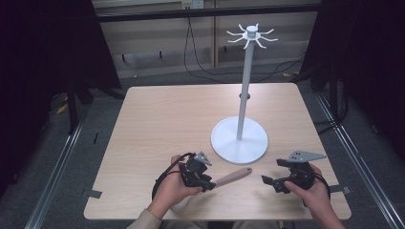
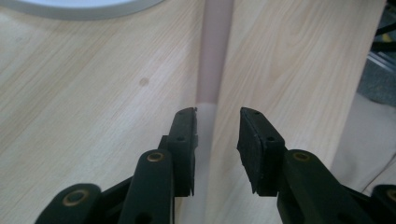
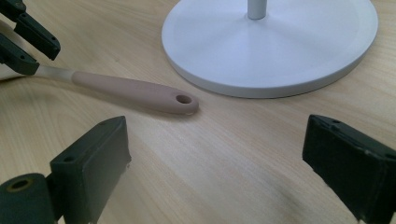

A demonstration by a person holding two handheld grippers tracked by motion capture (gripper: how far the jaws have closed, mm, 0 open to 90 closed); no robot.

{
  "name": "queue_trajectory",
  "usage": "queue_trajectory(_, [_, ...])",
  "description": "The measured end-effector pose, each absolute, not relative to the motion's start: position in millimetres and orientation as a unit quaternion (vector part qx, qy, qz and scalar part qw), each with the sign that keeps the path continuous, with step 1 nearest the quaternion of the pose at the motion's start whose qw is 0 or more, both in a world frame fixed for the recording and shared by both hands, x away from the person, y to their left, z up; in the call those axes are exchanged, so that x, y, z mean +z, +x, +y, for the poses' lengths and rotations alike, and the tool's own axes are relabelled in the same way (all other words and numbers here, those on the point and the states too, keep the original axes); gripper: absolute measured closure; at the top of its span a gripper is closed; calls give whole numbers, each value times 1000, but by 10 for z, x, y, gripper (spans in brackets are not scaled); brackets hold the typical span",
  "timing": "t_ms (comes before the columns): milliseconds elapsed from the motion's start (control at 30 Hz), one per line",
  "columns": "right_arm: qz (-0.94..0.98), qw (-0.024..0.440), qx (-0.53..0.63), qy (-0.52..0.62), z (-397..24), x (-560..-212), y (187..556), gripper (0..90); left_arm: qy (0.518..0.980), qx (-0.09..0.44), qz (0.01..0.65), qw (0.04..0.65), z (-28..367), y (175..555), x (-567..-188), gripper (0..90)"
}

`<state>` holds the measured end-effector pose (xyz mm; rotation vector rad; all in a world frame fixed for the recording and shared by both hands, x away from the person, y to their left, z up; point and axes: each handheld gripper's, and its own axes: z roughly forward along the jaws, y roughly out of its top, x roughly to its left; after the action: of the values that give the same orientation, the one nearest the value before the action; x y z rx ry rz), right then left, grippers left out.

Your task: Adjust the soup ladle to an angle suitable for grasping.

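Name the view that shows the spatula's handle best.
The right gripper view: the pinkish handle lies in full, its hanging hole clear. The high view shows it small, beside the left gripper. The left gripper view shows a strip running off between the jaws.

A spatula (image 1: 224, 180) is seen lying flat on the table, just in front of the white round base of the hook stand (image 1: 239, 140), close to the base's rim but apart from it. A dusty-pink handle (image 3: 135, 91) with 1 small hanging hole at its rounded tip is shown, the tip being pointed toward the base. Away from the base, the pink is joined to a pale, translucent whitish neck (image 2: 205, 140). The blade end, farthest from the base, is hidden from sight.
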<state>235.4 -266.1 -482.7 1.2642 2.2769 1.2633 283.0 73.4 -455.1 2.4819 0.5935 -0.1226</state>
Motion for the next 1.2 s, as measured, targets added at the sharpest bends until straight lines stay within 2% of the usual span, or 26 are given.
queue_trajectory(200, [780, 124, 433, 434, -2662, -4827, 2357, 71, 945, -41, 204, 254, 716, 2841, -4602, 652])
queue_trajectory(233, [781, 124, 433, 433, -2664, -4827, 2357, 71, 938, -43, 220, 264, 699, 2820, -4620, 653])
queue_trajectory(333, [780, 124, 433, 434, -2662, -4825, 2355, 71, 950, -37, 199, 238, 701, 2846, -4627, 653])
queue_trajectory(600, [780, 123, 432, 435, -2660, -4825, 2354, 71, 951, -35, 203, 231, 633, 2815, -4642, 667])
queue_trajectory(867, [781, 124, 432, 433, -2663, -4826, 2356, 71, 962, -34, 180, 202, 576, 2830, -4681, 691])
queue_trajectory(967, [781, 124, 432, 433, -2664, -4826, 2356, 71, 962, -30, 181, 203, 545, 2827, -4703, 711])
queue_trajectory(1067, [780, 124, 433, 435, -2666, -4825, 2356, 71, 964, -20, 177, 195, 524, 2821, -4700, 773])
queue_trajectory(1200, [781, 124, 430, 436, -2674, -4832, 2356, 71, 974, -12, 145, 175, 504, 2825, -4676, 787])
